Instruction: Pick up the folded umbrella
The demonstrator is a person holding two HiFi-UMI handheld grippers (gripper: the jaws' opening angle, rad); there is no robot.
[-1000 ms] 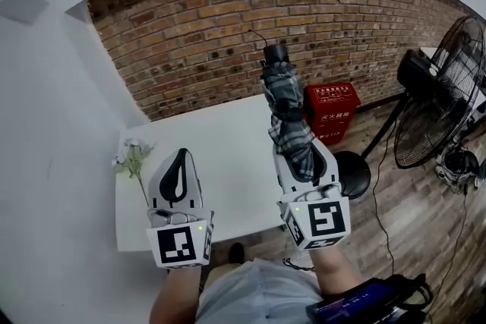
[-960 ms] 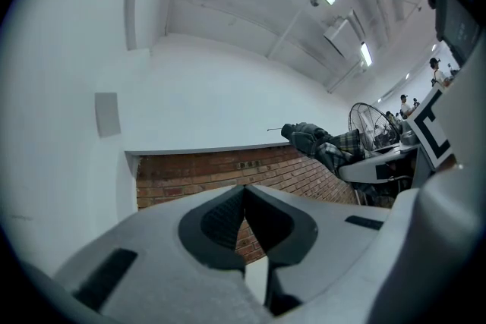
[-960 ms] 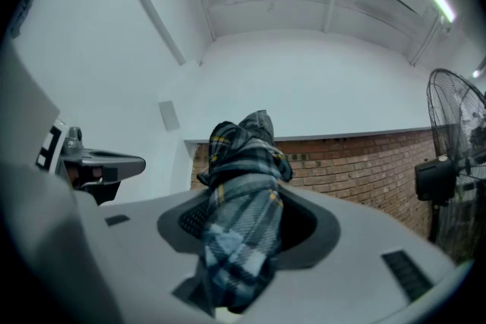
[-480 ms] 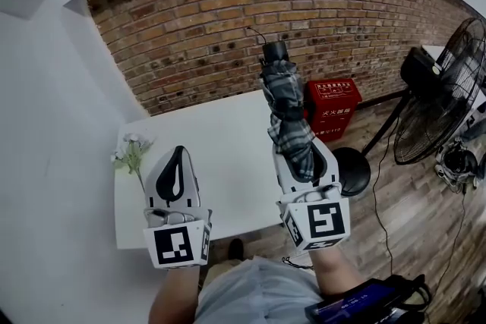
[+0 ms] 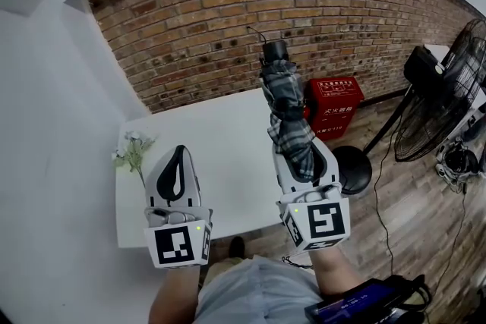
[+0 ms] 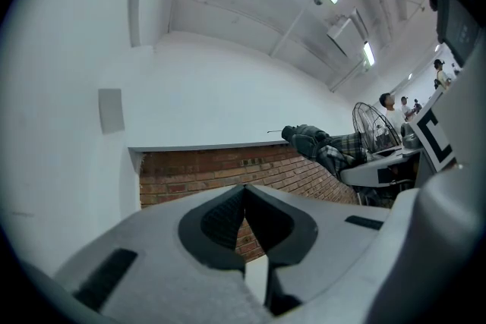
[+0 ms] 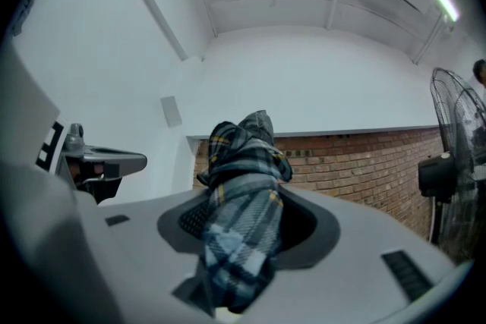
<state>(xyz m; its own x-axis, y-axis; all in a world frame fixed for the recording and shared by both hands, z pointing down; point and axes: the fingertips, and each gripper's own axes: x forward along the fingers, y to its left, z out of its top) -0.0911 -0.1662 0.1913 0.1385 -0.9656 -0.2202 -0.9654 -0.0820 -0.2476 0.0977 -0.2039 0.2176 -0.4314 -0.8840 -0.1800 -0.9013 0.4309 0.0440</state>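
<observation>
Right gripper [image 5: 302, 154] fingers clamp folded umbrella [image 5: 285, 106] at its lower end; long axis rises ahead, over desk's [image 5: 228, 136] right edge. Left gripper [image 5: 179, 152] fingers closed, empty.

Both the left gripper [image 5: 180, 155] and the right gripper [image 5: 301, 154] have pale grey shells with black teardrop-shaped pad recesses. At six o'clock each ends in a cube [image 5: 179, 245] of black-and-white square markers with a small green light [image 5: 199, 226]. The person wears a light grey shirt [image 5: 258, 292].
</observation>
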